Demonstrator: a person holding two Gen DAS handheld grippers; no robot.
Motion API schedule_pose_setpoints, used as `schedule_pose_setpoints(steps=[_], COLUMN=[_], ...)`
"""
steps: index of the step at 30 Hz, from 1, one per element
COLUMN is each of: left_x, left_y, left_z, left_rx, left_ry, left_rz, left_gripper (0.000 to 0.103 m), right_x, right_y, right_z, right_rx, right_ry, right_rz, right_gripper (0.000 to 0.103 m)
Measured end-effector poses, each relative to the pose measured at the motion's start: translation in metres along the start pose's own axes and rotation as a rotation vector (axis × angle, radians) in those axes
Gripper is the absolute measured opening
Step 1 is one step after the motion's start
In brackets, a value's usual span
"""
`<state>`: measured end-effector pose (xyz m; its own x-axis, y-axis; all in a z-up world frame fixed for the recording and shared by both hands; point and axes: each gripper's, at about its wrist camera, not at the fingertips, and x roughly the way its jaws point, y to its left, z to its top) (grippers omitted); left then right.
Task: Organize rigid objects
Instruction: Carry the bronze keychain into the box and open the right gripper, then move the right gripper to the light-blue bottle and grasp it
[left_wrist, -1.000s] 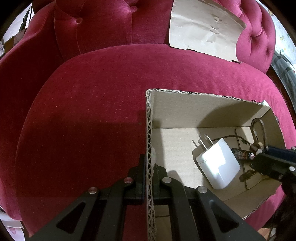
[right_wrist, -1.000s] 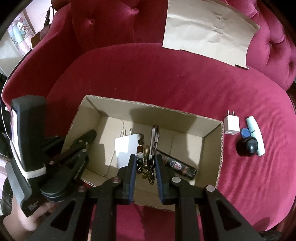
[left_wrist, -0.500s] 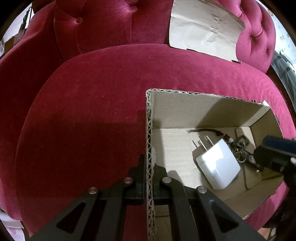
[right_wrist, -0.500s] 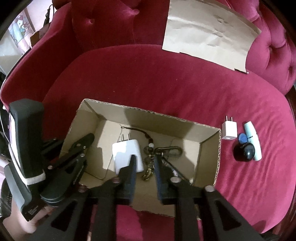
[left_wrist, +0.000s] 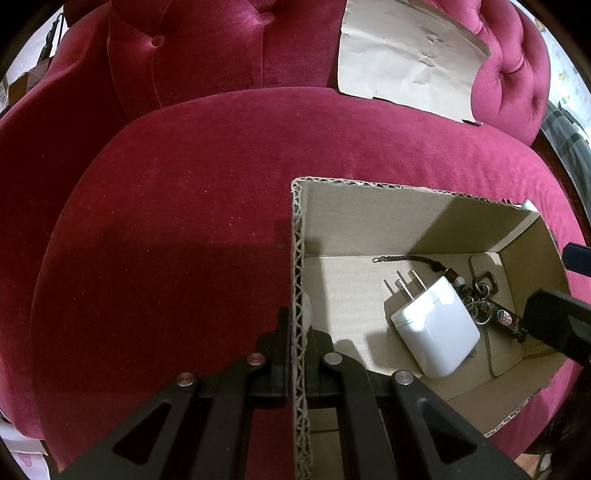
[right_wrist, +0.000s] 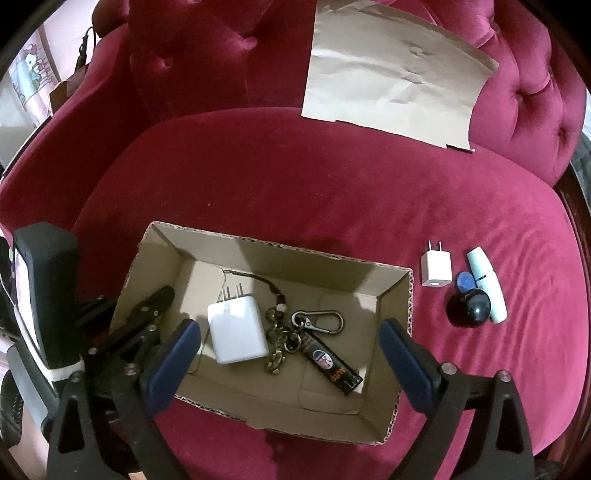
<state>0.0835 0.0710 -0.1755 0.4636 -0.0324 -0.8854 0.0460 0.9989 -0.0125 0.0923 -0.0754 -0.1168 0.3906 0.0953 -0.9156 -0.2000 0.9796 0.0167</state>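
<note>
Keychain (right_wrist: 314, 341) lying in cardboard box (right_wrist: 391, 295) beside white charger (right_wrist: 236, 332), your left claw (left_wrist: 297, 354) clamped on box wall, your right claw (right_wrist: 291, 365) spread wide, holding nothing

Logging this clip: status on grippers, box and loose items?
Left gripper shut on box wall. Right gripper open above box. Keychain, big charger inside. Small charger on sofa; path clear.

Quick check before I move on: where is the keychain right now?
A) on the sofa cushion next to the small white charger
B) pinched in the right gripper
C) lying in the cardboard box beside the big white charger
C: the keychain lies on the floor of the cardboard box beside the big white charger, and the right gripper is open above it.
</note>
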Motion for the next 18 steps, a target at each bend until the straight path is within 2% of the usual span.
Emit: schedule_pose_setpoints(steps=[18], left_x=[0.0], left_y=[0.0], left_z=[0.0], left_rx=[0.0], left_ry=[0.0], left_rz=[0.0], left_gripper=[0.003], right_x=[-0.024], right_y=[-0.039], right_z=[0.007], right_rx=[0.03], right_ry=[-0.051], right_rz=[-0.032], right_gripper=[0.099])
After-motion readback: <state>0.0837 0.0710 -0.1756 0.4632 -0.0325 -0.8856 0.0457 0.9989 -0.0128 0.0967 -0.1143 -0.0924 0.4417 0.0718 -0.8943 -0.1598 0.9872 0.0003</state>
